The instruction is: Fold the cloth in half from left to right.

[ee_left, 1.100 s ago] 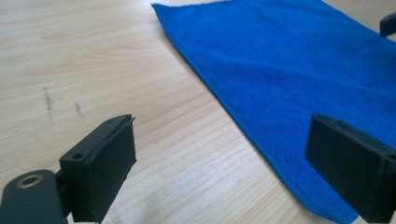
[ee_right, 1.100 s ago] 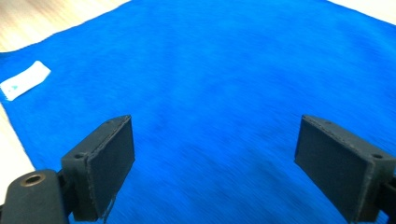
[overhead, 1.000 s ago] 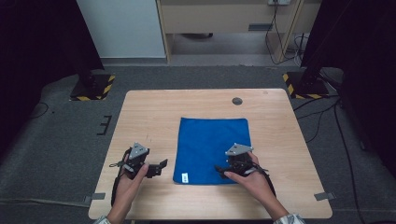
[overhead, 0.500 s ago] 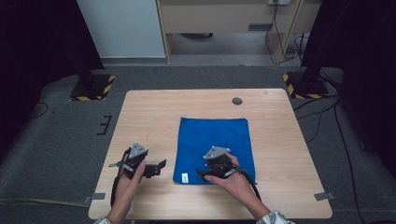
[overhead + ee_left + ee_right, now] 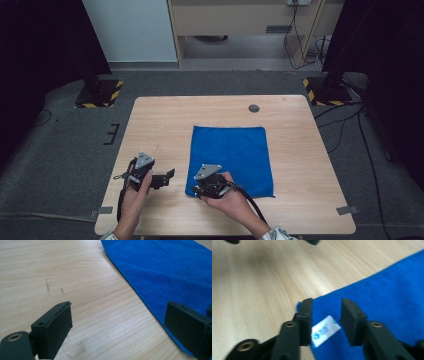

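- Looking down from the high view, a blue cloth [image 5: 231, 159] lies flat on the wooden table [image 5: 165, 125], a little right of the table's middle, with a small dark round disc [image 5: 254, 108] set in the tabletop beyond its far edge. The person's left hand [image 5: 134, 192] holds the left gripper [image 5: 167, 177] low over bare wood just left of the cloth, jaws pointing toward the cloth's left edge. The right hand [image 5: 225, 192] reaches in at a slant from the lower right, and the right gripper [image 5: 196, 189] sits at the cloth's near left corner. A cable trails back from each gripper along the forearm.
- Riding on the left gripper, its own view shows the two black jaws standing wide apart with nothing between them but wood grain. The cloth's edge [image 5: 160, 272] runs diagonally across the upper right and passes under the right-hand jaw; faint dark scuffs mark the table [image 5: 75, 277].
- Riding on the right gripper, its view is slightly blurred. The jaws have just been closing and stand narrowly apart, not yet pressing on anything. Between them lies the cloth's corner [image 5: 387, 287] with a small white sewn-in label [image 5: 325, 330] bearing a blue logo and print too blurred to read. This label appears in the high view as no more than a pale speck. At the top edge, the tips of the left gripper's jaws hang over the wood.
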{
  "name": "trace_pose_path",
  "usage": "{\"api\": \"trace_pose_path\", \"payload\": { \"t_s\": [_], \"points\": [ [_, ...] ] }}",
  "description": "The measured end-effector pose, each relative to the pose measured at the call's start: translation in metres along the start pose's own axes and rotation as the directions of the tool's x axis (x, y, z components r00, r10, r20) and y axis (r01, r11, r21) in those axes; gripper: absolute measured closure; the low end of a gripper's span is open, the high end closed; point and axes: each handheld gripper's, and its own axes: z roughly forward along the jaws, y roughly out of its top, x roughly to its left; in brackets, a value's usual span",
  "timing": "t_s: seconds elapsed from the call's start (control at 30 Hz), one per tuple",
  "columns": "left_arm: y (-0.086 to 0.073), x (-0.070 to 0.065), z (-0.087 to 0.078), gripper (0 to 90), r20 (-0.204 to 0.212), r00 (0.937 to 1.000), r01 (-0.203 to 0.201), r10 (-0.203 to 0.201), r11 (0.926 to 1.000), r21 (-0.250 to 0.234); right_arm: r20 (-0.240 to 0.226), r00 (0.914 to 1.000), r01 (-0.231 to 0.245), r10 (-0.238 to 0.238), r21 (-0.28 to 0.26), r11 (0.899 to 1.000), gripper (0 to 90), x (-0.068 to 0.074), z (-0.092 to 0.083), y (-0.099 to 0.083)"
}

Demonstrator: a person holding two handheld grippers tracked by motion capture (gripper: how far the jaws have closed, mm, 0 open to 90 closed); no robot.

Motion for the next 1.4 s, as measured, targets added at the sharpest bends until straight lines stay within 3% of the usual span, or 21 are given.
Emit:
{"api": "trace_pose_path", "payload": {
  "t_s": [0.13,0.23,0.47,0.5,0.63,0.83,1.03,1.13,1.2,1.23,1.33,1.4],
  "points": [
    [0.001,-0.001,0.000,7.2,0.000,1.0000,-0.008,0.008,1.0000,0.000,-0.024,0.9995,0.021,-0.021,-0.006,1.000,78.0,0.006,0.002,-0.001],
    [0.001,-0.001,-0.002,7.8,-0.010,0.9999,-0.008,0.008,0.9999,-0.008,-0.027,0.9992,0.028,-0.028,-0.003,1.000,79.0,0.007,0.003,-0.002],
    [0.001,0.000,-0.002,7.9,-0.009,0.9999,-0.006,0.006,1.0000,-0.006,-0.033,0.9994,0.007,-0.006,0.012,1.000,64.4,0.011,0.006,-0.001],
    [0.001,0.000,-0.002,7.9,-0.006,1.0000,-0.006,0.005,1.0000,-0.007,-0.043,0.9990,0.009,-0.009,0.021,1.000,56.0,0.014,0.009,-0.001],
    [0.001,0.000,-0.001,7.9,0.000,1.0000,-0.001,0.001,1.0000,-0.009,-0.066,0.9976,0.025,-0.021,0.055,0.998,46.1,0.018,0.015,-0.003],
    [0.001,-0.001,-0.002,7.9,-0.002,1.0000,-0.003,0.003,1.0000,-0.007,-0.027,0.9994,0.022,-0.020,0.061,0.998,43.7,0.014,0.025,-0.002],
    [0.001,0.000,-0.002,7.8,0.018,0.9998,0.010,-0.010,0.9998,-0.019,-0.020,0.9997,0.017,-0.015,0.070,0.997,43.6,0.012,0.033,0.001],
    [0.001,-0.001,-0.001,7.7,0.031,0.9994,0.013,-0.013,0.9998,-0.016,-0.002,0.9997,0.022,-0.022,0.068,0.997,48.6,0.013,0.033,0.001],
    [0.002,-0.003,0.001,7.7,0.047,0.9988,0.009,-0.009,1.0000,-0.001,0.010,0.9998,0.018,-0.018,0.058,0.998,63.6,0.012,0.032,0.000],
    [0.002,-0.003,0.001,7.7,0.047,0.9988,0.009,-0.009,1.0000,-0.001,0.010,0.9998,0.018,-0.018,0.058,0.998,63.6,0.012,0.032,0.000],
    [0.004,-0.005,0.003,7.5,0.071,0.9975,-0.002,0.001,0.9999,0.016,0.011,0.9997,0.022,-0.023,0.059,0.998,83.3,0.007,0.029,-0.001],
    [0.008,-0.005,0.005,6.9,0.072,0.9974,-0.009,0.007,0.9996,0.028,0.019,0.9996,0.018,-0.019,0.056,0.998,86.8,0.006,0.030,-0.002]
  ]
}}
